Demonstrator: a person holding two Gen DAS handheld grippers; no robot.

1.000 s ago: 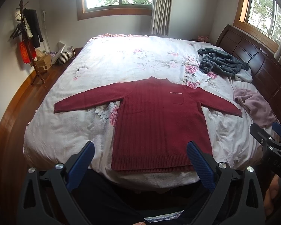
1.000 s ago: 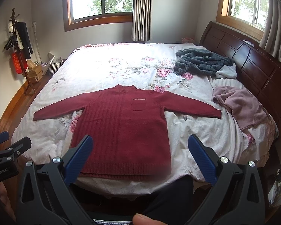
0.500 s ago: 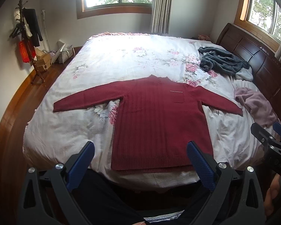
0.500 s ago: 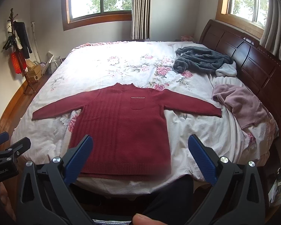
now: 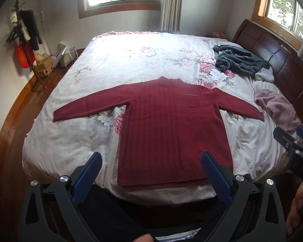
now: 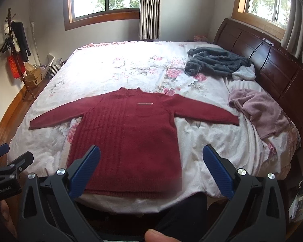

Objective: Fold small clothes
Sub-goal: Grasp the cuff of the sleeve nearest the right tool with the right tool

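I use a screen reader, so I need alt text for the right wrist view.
A dark red sweater lies flat, sleeves spread, on a floral bedspread, with the open right gripper hanging above its hem. A grey garment and a pink garment lie crumpled near the wooden headboard; the left gripper shows at the left edge.

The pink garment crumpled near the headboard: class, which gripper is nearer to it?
Right. The right gripper sits toward the pink garment side of the red sweater; the left gripper is farther left.
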